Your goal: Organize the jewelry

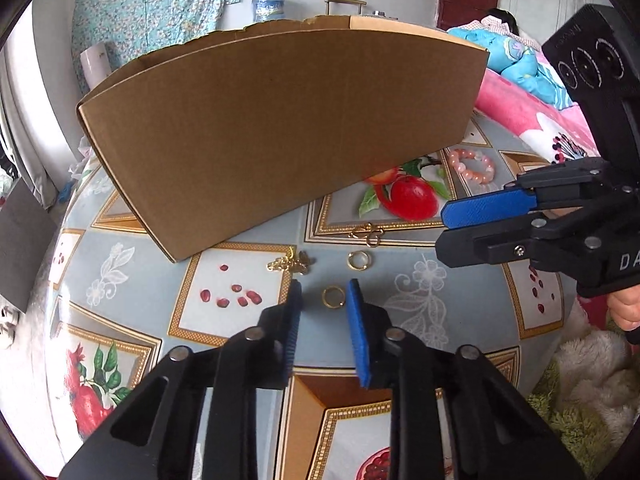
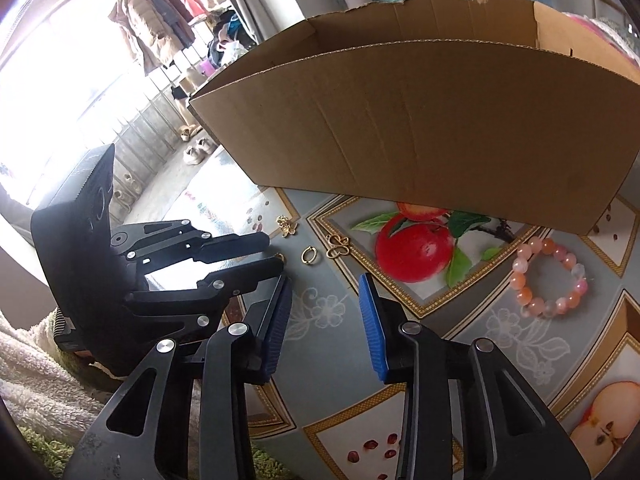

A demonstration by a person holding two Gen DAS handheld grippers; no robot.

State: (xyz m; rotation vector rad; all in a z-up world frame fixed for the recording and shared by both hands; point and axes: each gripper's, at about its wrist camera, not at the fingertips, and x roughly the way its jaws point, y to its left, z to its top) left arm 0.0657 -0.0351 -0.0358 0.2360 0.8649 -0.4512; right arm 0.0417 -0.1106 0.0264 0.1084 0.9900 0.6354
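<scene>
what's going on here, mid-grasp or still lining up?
Lining up. A person is tidying jewelry on a fruit-print tablecloth in front of a cardboard box. The left gripper straddles a gold ring, pads not touching it. The right gripper hovers open over bare cloth, holding nothing. A second gold ring, two gold charms and a pink bead bracelet still lie loose on the cloth.

A lived-in home, apparently a bedroom. Evidence: a bed with a pink floral blanket (image 1: 532,120) and blue quilt (image 1: 516,60); coats on a hanging rail (image 2: 160,12) by a bright window; shoes on the floor (image 2: 196,152); a table under a fruit-printed oilcloth (image 1: 248,292); a floral turquoise wall cloth (image 1: 156,4).
</scene>
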